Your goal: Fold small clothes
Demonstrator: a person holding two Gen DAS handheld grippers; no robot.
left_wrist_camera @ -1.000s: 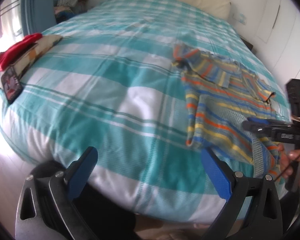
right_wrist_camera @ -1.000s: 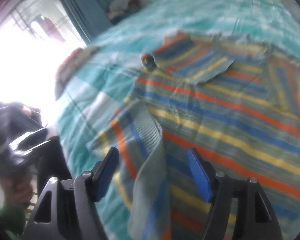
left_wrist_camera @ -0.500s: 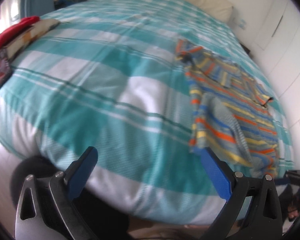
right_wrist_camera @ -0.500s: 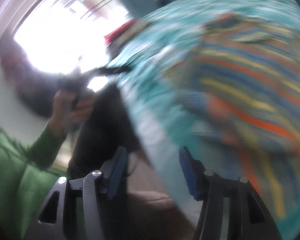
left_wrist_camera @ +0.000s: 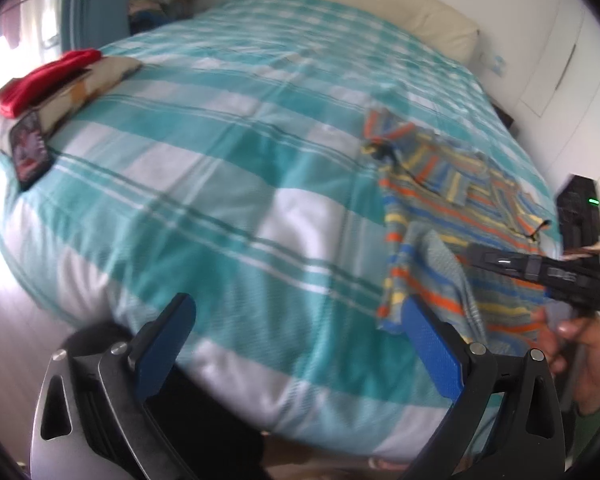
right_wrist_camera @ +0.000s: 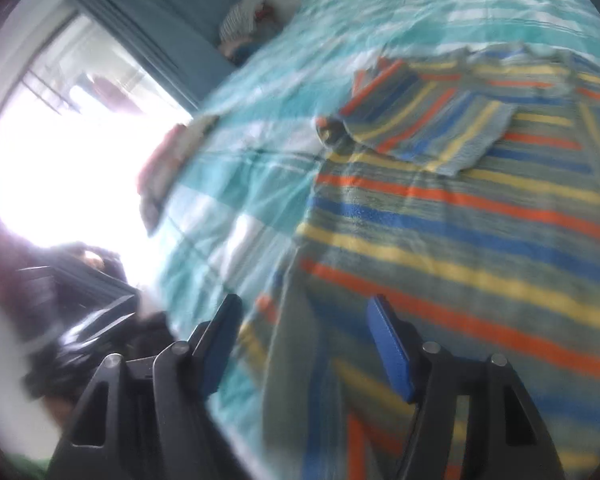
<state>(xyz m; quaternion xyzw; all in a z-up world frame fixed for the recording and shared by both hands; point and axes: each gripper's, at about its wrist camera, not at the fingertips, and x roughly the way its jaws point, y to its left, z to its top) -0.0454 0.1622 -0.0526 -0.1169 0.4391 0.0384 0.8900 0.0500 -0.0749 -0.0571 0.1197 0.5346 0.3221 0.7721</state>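
Striped garment [right_wrist_camera: 460,216]: it lies flat near the right side of the bed, a small top in orange, blue, yellow and grey-green bands, one sleeve already turned in across the chest; your near edge of it hangs close to the mattress edge
Grey-green strip [right_wrist_camera: 296,340]: a hem or sleeve band rises from the near corner and runs between your right fingers; blur hides whether a pad touches it
Right gripper [right_wrist_camera: 304,344]: jaws apart and opening, cloth between them but not pinched as far as you can see; half a second ago this camera swung off towards the window and the floor, and now it faces the garment again at nearly the same spot as a second ago
What that means: you have come back to the same corner without a hold on it, so the fold of the near edge looks not yet started; judge this a re-approach
Left gripper [left_wrist_camera: 296,344]: jaws wide apart, nothing between them, hanging over the near edge of the bed beside the garment's left corner, much where it was a second ago
Your right hand [left_wrist_camera: 580,352]: seen from the left camera, gripping the handle over the garment's near right part
Bed cover [left_wrist_camera: 204,184]: teal and white check, smooth under the garment
Red cloth [left_wrist_camera: 44,80]: on a folded stack at the far left corner, well apart from your work
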